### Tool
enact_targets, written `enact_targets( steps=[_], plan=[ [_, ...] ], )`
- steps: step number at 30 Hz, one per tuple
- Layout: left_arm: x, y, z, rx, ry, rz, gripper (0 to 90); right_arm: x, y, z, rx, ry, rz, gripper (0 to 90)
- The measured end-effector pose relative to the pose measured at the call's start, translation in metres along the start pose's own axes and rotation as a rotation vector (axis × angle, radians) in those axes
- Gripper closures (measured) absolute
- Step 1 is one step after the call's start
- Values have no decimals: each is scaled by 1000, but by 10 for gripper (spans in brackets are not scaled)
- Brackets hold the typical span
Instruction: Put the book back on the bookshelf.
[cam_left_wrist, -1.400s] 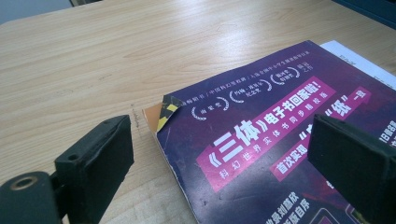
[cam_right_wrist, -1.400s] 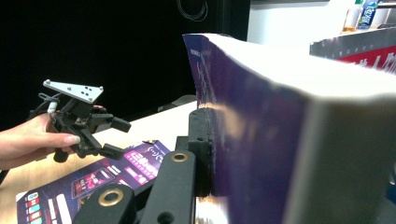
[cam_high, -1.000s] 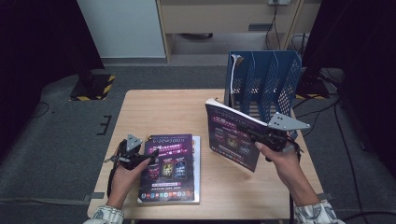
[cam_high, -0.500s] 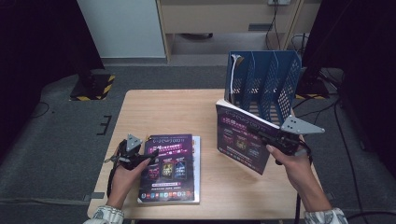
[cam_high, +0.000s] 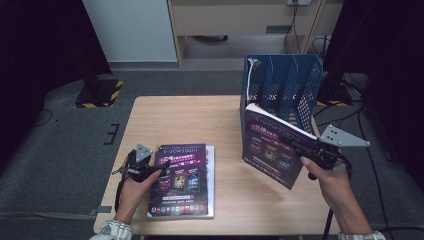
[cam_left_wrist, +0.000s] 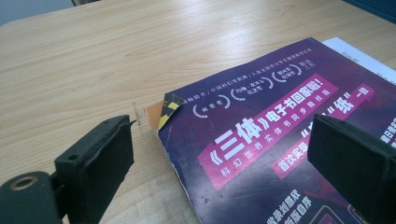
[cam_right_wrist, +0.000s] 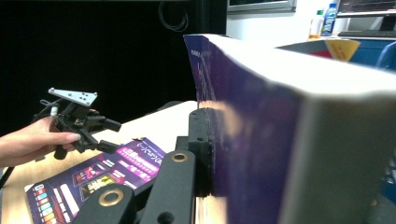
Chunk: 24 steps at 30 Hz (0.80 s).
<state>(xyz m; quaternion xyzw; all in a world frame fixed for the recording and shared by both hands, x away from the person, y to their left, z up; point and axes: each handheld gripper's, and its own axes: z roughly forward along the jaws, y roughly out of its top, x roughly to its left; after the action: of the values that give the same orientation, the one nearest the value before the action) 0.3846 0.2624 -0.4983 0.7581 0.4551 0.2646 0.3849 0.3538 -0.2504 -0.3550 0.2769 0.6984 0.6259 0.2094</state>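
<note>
Behind lifted book, blue file rack

Purple-covered book, purple magazine with pink banners, blue perforated file rack, pale wood-grain table

Overhead light evenly illuminates the surface; surroundings remain dark. In the right gripper view, the near book is blurred with glare.
</note>
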Motion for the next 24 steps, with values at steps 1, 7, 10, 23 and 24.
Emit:
enact_targets(
  steps=[1, 7, 10, 23, 24],
  plan=[
    [0, 0, 0, 0, 0, 1, 67, 0, 1, -2, 1, -6, 3, 825],
    [0, 0, 0, 1, 1, 0, 67, -3, 13, -10, 7, -33, 1, 825],
    [1, 0, 0, 1, 1, -1, 67, -4, 19, -16, 7, -42, -4, 825],
    [0, 0, 0, 2, 3, 1, 68, -13, 48, -36, -54, -104, -3, 825],
    [0, 0, 0, 1, 3, 1, 67, -13, 50, -36, -56, -111, 3, 825]
  ],
)
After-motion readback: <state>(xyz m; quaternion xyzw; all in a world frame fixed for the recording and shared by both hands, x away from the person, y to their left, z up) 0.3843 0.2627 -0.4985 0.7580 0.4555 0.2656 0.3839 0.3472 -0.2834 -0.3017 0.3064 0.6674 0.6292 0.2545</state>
